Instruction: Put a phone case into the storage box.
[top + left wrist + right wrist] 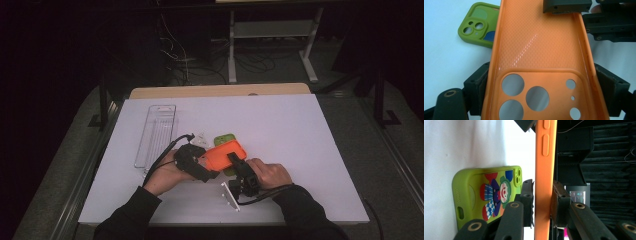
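The orange phone case (pixel 225 152) is held above the worktop (pixel 300 150), lifted clear of the surface near its front middle. My left claw (pixel 541 82) grips the case at its camera-cutout end, one jaw on each long edge. My right claw (pixel 543 203) is clamped across the opposite end, pinching the case's thin wall. The green phone case (pixel 487 195) lies flat on the worktop just beneath and behind the orange one. A clear plastic tray (pixel 156 134) rests to the left, apart.
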{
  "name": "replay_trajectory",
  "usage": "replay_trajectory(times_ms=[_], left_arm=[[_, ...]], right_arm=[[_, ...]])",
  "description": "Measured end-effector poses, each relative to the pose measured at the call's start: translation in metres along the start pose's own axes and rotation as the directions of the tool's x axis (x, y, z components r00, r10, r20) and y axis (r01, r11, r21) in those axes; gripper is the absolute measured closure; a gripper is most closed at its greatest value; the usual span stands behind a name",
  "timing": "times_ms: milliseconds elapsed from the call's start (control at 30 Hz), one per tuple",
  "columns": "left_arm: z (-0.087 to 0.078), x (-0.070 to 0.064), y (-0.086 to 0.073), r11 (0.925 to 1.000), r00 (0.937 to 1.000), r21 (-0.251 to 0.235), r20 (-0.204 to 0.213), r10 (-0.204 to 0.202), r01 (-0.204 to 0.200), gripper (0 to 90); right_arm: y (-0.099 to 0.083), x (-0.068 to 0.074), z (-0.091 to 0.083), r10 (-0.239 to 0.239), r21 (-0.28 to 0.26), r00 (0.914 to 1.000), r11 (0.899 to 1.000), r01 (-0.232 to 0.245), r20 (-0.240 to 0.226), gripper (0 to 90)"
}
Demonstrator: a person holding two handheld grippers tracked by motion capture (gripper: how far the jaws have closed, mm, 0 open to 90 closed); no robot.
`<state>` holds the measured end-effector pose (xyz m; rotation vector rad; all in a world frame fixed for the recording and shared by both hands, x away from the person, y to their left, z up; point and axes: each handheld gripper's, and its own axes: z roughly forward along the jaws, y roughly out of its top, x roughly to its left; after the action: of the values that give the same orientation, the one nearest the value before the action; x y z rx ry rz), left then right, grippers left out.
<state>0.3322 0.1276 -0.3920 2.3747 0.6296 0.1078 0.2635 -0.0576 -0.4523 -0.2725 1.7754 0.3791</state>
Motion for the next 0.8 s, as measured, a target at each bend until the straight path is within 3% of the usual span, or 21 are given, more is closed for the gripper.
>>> replay_trajectory(times_ms=[500,567,700,800], left_arm=[[0.0000,0.0009,-0.0004,0.9990,0.9991,0.018,-0.012,0.040,-0.040,15.2],[-0.0004,-0.0005,-0.0013,0.9991,0.9988,-0.006,-0.026,0.041,-0.042,14.6],[0.0000,-0.0004,-0.0019,0.9997,0.9996,-0.016,-0.022,0.020,-0.020,7.8],[-0.0024,0.0016,-0.0023,0.9994,0.9994,-0.005,-0.012,0.033,-0.033,1.2]], right_arm=[[0.0009,0.0004,-0.0009,-0.014,0.012,0.9998,1.000,0.014,-0.017,78.4],[0.0009,-0.0001,-0.0008,-0.012,0.013,0.9998,1.000,0.013,-0.014,78.4],[0.0000,-0.0015,-0.0011,-0.010,0.016,0.9999,1.000,0.010,-0.014,78.4],[-0.0011,-0.0022,-0.0005,-0.006,0.022,0.9999,1.000,0.007,-0.014,78.3]])
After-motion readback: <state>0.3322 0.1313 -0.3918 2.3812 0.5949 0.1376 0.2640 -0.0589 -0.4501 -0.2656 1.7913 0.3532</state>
